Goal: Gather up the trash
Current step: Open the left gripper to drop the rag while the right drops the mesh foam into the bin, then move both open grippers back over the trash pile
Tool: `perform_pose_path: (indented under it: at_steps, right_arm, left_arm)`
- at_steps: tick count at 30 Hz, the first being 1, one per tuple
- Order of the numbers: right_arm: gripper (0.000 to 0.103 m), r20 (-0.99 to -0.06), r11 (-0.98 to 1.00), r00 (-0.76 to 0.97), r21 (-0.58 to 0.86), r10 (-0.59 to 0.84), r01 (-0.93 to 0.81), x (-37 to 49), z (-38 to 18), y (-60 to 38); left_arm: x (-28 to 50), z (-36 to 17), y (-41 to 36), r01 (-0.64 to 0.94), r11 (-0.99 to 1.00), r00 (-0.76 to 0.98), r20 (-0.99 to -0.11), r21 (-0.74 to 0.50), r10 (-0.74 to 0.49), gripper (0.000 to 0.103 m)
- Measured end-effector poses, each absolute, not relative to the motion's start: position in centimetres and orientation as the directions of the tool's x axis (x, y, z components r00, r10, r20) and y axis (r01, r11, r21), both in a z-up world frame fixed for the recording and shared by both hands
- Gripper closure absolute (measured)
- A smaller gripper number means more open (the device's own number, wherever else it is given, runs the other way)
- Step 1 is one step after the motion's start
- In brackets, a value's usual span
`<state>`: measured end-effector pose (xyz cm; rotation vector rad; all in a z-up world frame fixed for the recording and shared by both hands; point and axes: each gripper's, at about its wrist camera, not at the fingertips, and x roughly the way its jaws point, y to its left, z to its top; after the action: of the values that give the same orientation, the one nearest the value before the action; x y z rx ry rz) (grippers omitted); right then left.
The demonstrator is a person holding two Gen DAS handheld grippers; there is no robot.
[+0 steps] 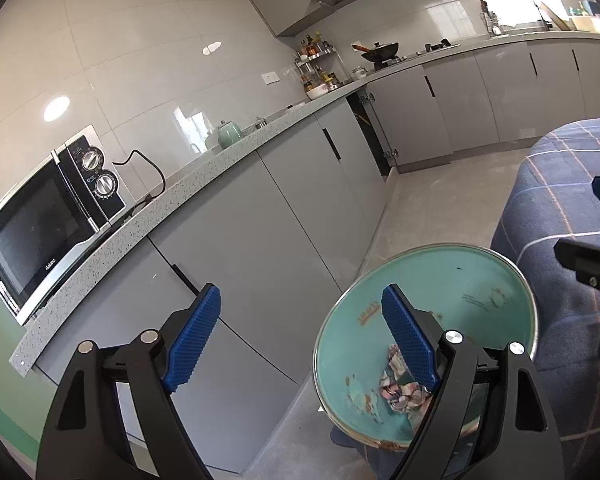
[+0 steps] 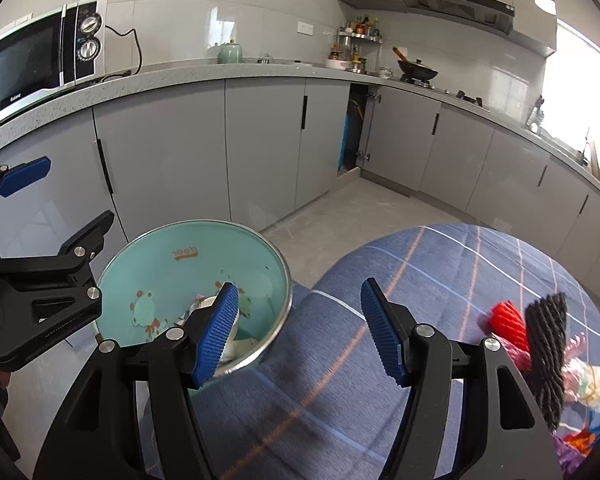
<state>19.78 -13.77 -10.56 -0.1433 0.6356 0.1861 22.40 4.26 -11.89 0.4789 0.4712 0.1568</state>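
Note:
A teal bin point(image 1: 452, 280) with a metal rim and a cartoon print stands on the floor beside the table. Crumpled paper trash point(image 1: 400, 392) lies in its bottom. My left gripper point(image 1: 300, 300) is open above the bin's left rim, with nothing between its blue pads. The right gripper point(image 2: 300, 292) is open too and empty, over the bin point(image 2: 188, 264) and the table edge. On the blue plaid tablecloth point(image 2: 420, 280) to its right lie a red ridged piece point(image 2: 508, 320), a black twisted cord point(image 2: 544, 344) and a pink plastic wrapper point(image 2: 588, 384). The left gripper point(image 2: 72, 200) shows at the far left of the right wrist view.
A speckled grey counter point(image 1: 204, 184) runs along the wall over grey cabinets. It carries a microwave point(image 1: 40, 224), a green kettle point(image 1: 230, 134) and a wok point(image 1: 380, 52). One cabinet door point(image 2: 356, 132) stands open in the corner. Bare grey floor point(image 2: 372, 208) lies between table and cabinets.

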Motion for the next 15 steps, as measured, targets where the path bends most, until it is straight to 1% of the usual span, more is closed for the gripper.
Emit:
perform_pose_path:
  at_steps: [5, 7, 9, 15]
  right_arm:
    - [0.037, -0.591, 0.978, 0.797, -0.059, 0.126, -0.198, 18.3, -10.2, -14.8]
    - [0.036, -0.587, 0.979, 0.800, -0.059, 0.123, -0.194, 17.6, -10.1, -15.1]
    - [0.036, -0.584, 0.981, 0.803, -0.056, 0.120, -0.187, 16.9, -10.0, -15.5]
    - [0.034, -0.585, 0.987, 0.805, -0.047, 0.099, -0.155, 14.2, -10.0, -17.4]
  left_arm:
    - [21.2, -11.7, 3.7, -0.022, 0.878, 0.882, -0.405, 0.478, 0.243, 0.020]
    - [20.8, -11.6, 3.5, -0.018, 0.880, 0.882, -0.406, 0.475, 0.238, 0.018]
    - [20.2, -11.4, 3.1, -0.016, 0.879, 0.884, -0.403, 0.477, 0.235, 0.014]
    - [18.5, -11.3, 2.0, 0.000, 0.879, 0.888, -0.405, 0.477, 0.220, 0.012]
